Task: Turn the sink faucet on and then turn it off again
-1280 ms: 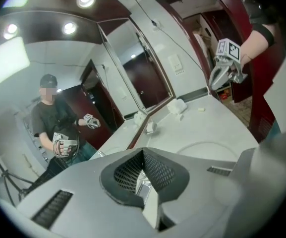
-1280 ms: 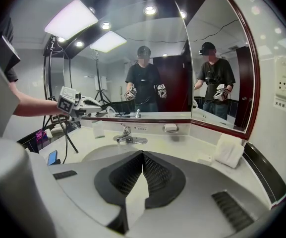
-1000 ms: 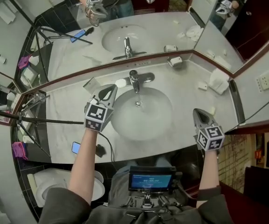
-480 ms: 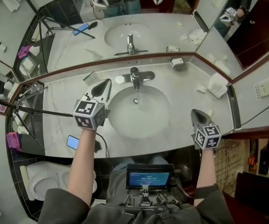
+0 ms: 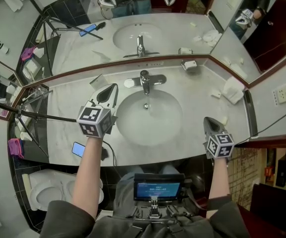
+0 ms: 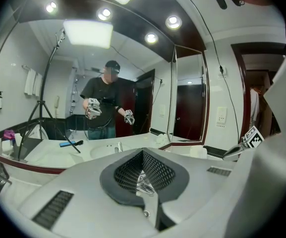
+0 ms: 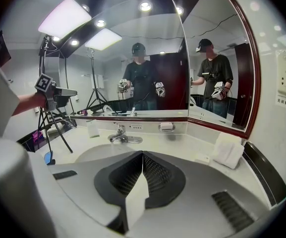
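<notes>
The faucet (image 5: 145,81) stands at the middle of the back rim of the sink basin (image 5: 131,119), its spout reaching over the bowl. The left gripper (image 5: 114,88) hovers over the basin's left rim with its jaws closed together and nothing between them, its tip aimed toward the back, near the faucet but not touching it. The right gripper (image 5: 208,119) is off the basin's right side by the counter's front edge, jaws likewise pressed together and empty, well apart from the faucet.
</notes>
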